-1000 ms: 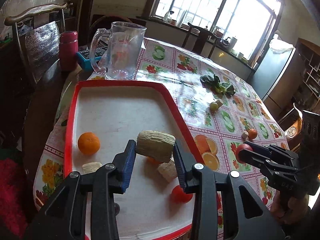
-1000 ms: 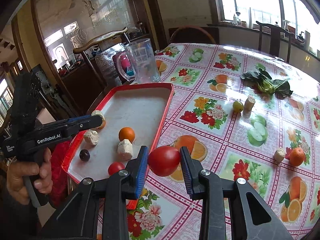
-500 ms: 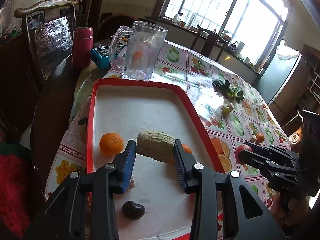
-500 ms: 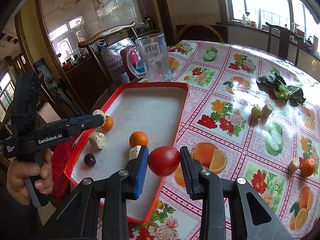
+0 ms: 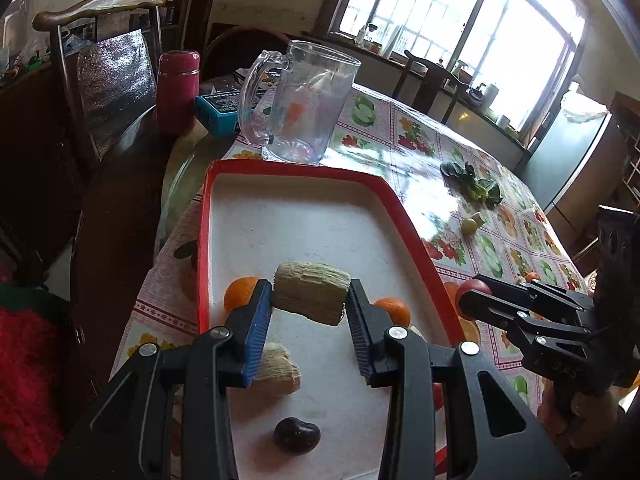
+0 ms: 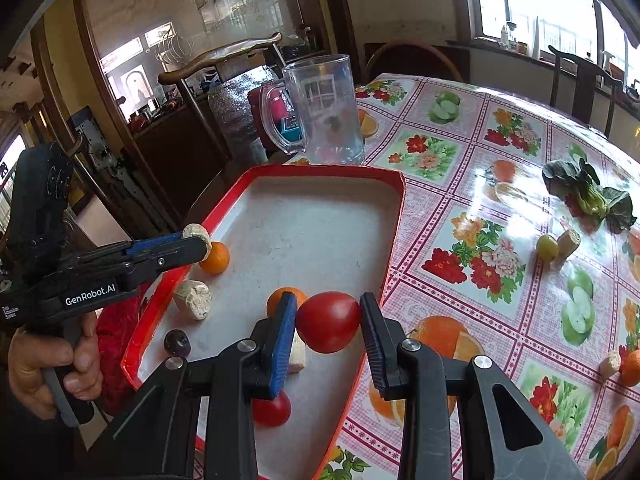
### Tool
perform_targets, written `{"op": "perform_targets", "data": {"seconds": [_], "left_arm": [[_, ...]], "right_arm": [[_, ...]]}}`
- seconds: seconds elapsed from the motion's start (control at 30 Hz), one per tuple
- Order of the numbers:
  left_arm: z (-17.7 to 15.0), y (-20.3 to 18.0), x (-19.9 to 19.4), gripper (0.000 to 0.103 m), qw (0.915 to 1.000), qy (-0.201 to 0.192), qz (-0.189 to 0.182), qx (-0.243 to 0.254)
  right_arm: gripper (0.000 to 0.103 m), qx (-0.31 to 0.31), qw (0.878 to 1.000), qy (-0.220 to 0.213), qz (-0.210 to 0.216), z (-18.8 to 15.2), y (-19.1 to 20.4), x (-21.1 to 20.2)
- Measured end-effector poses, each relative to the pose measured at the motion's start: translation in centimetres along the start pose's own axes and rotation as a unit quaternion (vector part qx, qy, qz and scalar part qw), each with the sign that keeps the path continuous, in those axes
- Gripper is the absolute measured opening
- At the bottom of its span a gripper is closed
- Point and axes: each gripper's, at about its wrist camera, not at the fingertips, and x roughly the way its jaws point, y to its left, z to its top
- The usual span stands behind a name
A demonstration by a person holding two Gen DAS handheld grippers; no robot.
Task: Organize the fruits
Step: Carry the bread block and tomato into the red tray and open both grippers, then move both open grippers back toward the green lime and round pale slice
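My left gripper (image 5: 308,312) is shut on a pale corn cob piece (image 5: 310,292) and holds it above the near end of the red-rimmed white tray (image 5: 304,168). My right gripper (image 6: 328,320) is shut on a red tomato (image 6: 328,322) above the tray's right rim (image 6: 394,240). In the tray lie two oranges (image 6: 215,258) (image 6: 280,298), a corn piece (image 6: 194,300), a dark plum (image 6: 177,343) and another tomato (image 6: 272,410). On the tablecloth lie a green fruit (image 6: 547,247) beside a corn piece (image 6: 568,242), and an orange (image 6: 631,368).
A clear glass mug (image 5: 304,100) stands just behind the tray, with a red flask (image 5: 177,86) and a blue box (image 5: 222,110) beyond it. Leafy greens (image 6: 588,194) lie on the table at right. A wooden chair (image 5: 100,60) stands at left.
Both grippers have drawn back toward the tray's near end with their loads still held. The right gripper with the tomato has shifted left, over the tray rim.
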Motion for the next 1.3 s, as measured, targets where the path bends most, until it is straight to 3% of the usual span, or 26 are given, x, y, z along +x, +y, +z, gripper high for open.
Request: {"op": "perform_targets", "data": {"seconds": [0.4,0.77,0.97,1.03,1.3], "left_arm": [[2.1,1.6,2.8,0.035,0.9995,0.018,0.025,0.005],[2.4,2.5,6.2,0.035,0.9965,0.074,0.040,0.004],[2.3,2.2,6.5,0.039,0.9956,0.084,0.041,0.007],[2.3,2.2,6.1,0.045,0.9961,0.076,0.042,0.007],[2.1,1.6,3.6,0.055,0.9988,0.042,0.024,-0.012]], "right_arm": [[0.033,-0.006,0.999,0.036,0.002,2.9,0.0,5.4],[0.035,-0.015,0.998,0.066,0.010,3.1,0.5,8.6],[0.039,-0.018,0.998,0.061,0.012,3.0,0.6,7.8],[0.039,-0.017,0.998,0.056,0.014,2.8,0.7,7.1],[0.039,-0.004,1.000,0.015,0.016,1.8,-0.1,1.8]]}}
